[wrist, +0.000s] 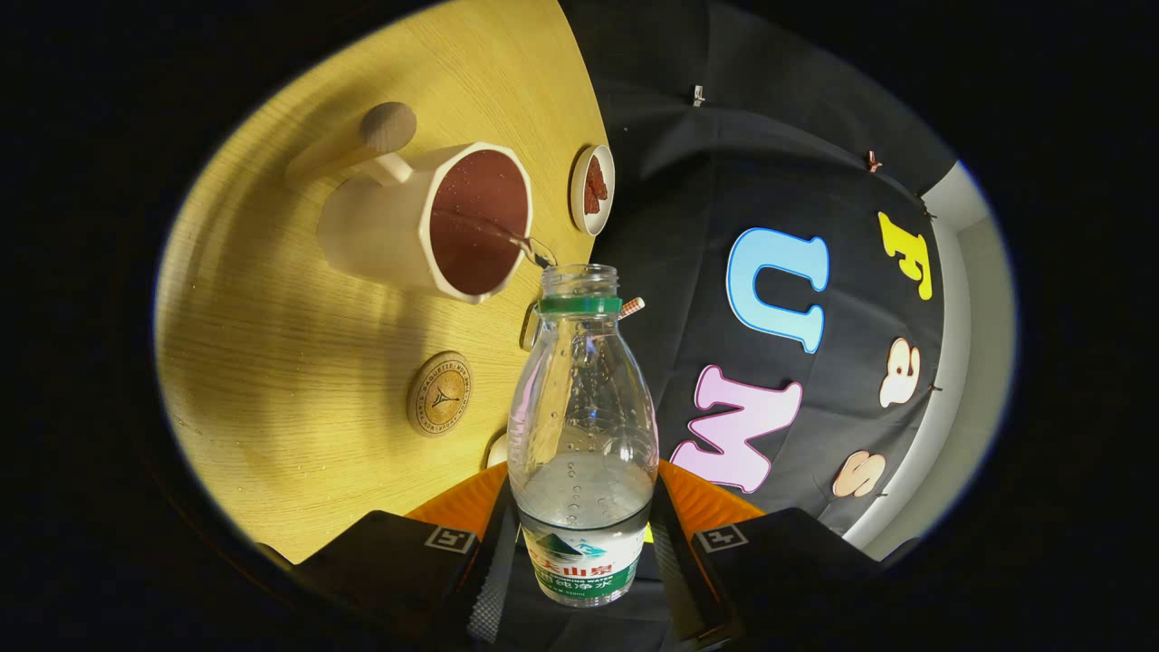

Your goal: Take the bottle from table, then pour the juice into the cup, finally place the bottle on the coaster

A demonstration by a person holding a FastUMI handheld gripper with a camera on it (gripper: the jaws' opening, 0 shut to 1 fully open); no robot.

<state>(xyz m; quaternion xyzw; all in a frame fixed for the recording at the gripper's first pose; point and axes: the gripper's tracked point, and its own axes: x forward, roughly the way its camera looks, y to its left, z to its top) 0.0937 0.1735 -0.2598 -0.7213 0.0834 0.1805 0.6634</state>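
Note:
My gripper [579,543] is shut on a clear plastic bottle [581,426] with a green neck ring and no cap, both fingers pressed against its labelled lower part. The whole view is rolled, so the bottle is tipped toward the cup. A thin stream of clear liquid runs from the bottle's mouth into the cream cup [426,222], which has a round-knobbed handle and a dark red inside. Some liquid is left in the bottle's bottom. The round cork coaster [439,394] lies on the wooden table [272,362], between the cup and my fingers, beside the bottle.
A small white dish [593,188] holding something dark red sits beyond the cup near the table's edge. A small striped object [632,306] pokes out beside the bottle's neck. The black booth wall stands past the table's edge.

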